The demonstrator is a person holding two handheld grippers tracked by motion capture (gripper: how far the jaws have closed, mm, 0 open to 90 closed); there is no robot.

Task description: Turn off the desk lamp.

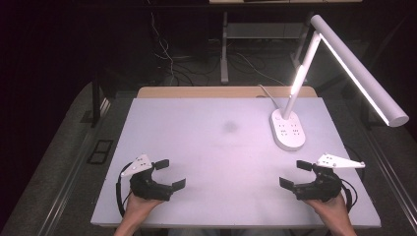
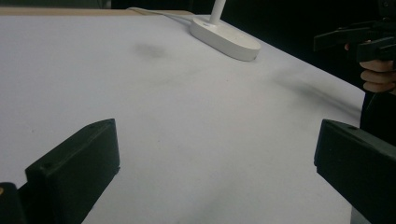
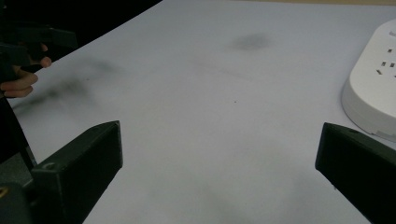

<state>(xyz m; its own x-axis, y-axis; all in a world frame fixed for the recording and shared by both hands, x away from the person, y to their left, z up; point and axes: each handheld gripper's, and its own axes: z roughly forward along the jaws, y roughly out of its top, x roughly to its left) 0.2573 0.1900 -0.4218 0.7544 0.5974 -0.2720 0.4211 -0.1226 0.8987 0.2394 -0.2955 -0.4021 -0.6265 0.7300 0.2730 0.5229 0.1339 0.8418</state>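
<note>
Resting near the front edge of the table (image 1: 216,147), our two hands sit low and well apart, each wrapped round a gripper from behind.

Left gripper (image 1: 170,174): we hold it near the table's left front corner, jaws pointing inward toward the middle. Jaws stand wide, nothing between them. A grey three-cornered plate sits on top, and a black cable loops by the wrist. In its own view, the two jaws are blocky, matt black and flat-faced, with bare tabletop between them.

Right gripper (image 1: 296,174): we hold it mirrored near the right front corner, jaws pointing inward. Jaws wide, nothing held. It has the same grey plate on top and the same square black jaws.

Table: a flat, pale, matt sheet with a faint dark smudge (image 1: 229,127) toward the middle and a wooden strip showing along the far edge.

Lamp (image 1: 314,64): white, smooth plastic, its oval base (image 1: 287,130) on the far right part of the table, near the right gripper but apart from it. A slim stem leans up to a long glowing bar. Small sockets dot the base, and a white cord trails off the back.
</note>
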